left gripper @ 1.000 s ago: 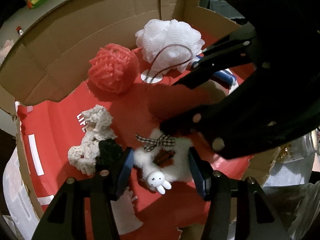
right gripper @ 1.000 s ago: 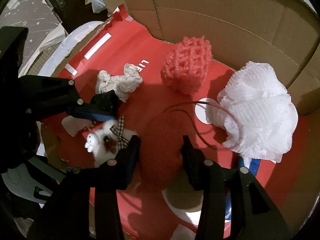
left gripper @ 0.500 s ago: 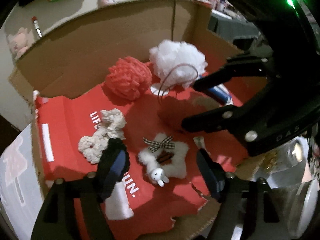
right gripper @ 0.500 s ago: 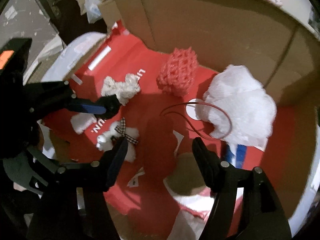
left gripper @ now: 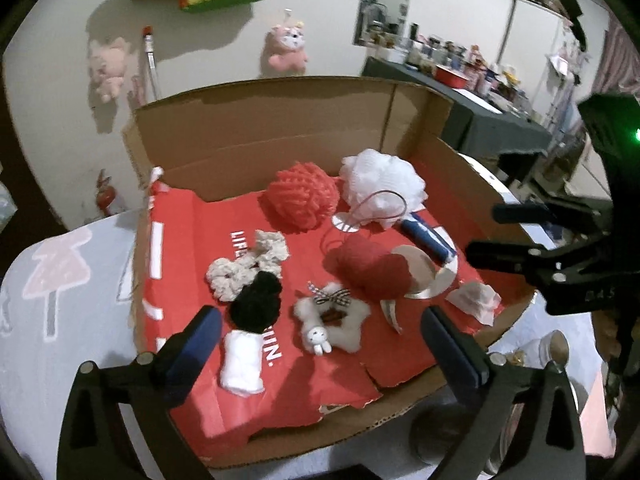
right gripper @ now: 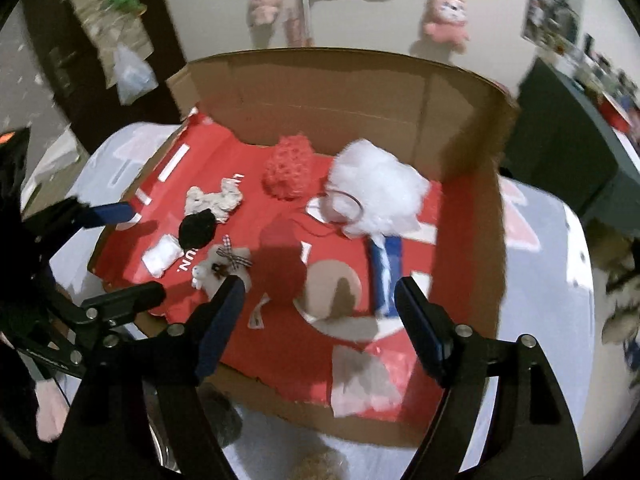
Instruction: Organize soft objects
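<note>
Both grippers empty above the cardboard box (left gripper: 260, 128); soft items lie inside on its red liner.

Left gripper (left gripper: 320, 340) jaws opening, very wide, nothing between; right gripper (right gripper: 320, 308) opening too, empty. White star plush (left gripper: 332, 320) and red fuzzy heart (left gripper: 372, 268) lie free beside the black pompom (left gripper: 256, 304). Risk: heart's cord near the white mesh pouf (left gripper: 380, 180) could snag a finger on the next pick. A second ago both grippers were lower, jaws narrower around plush and heart.
</note>
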`<state>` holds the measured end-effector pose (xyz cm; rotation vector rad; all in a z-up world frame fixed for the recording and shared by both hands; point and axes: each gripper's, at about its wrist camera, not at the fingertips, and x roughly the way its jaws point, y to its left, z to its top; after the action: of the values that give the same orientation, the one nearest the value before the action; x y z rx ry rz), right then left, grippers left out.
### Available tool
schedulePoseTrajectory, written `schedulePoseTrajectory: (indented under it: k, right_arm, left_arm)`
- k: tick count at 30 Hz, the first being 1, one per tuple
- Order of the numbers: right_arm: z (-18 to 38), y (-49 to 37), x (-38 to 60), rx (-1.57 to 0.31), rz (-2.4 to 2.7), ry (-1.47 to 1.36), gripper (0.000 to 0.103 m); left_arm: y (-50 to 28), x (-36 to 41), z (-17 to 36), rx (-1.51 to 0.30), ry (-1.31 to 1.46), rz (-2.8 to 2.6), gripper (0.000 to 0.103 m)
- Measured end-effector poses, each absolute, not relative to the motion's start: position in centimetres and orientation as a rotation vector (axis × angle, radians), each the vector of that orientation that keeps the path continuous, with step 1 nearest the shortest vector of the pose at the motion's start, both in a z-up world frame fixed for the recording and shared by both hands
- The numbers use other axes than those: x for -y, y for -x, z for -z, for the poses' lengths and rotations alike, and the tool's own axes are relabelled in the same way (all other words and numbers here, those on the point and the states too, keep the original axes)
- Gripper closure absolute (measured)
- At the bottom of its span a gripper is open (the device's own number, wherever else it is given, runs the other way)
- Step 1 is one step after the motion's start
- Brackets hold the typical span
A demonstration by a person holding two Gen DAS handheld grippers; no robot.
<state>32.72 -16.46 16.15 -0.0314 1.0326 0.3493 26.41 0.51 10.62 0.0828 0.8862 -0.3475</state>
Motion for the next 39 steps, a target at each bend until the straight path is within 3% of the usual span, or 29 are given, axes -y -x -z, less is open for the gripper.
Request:
schedulePoseTrajectory:
  k: [39]
  right_arm:
    - [-11.2, -30.2, 17.1, -1.09, -0.212, -0.004, 0.026]
  left_arm:
    - [-25.6, -2.0, -6.7, -1.012, -0.016, 0.134, 0.002]
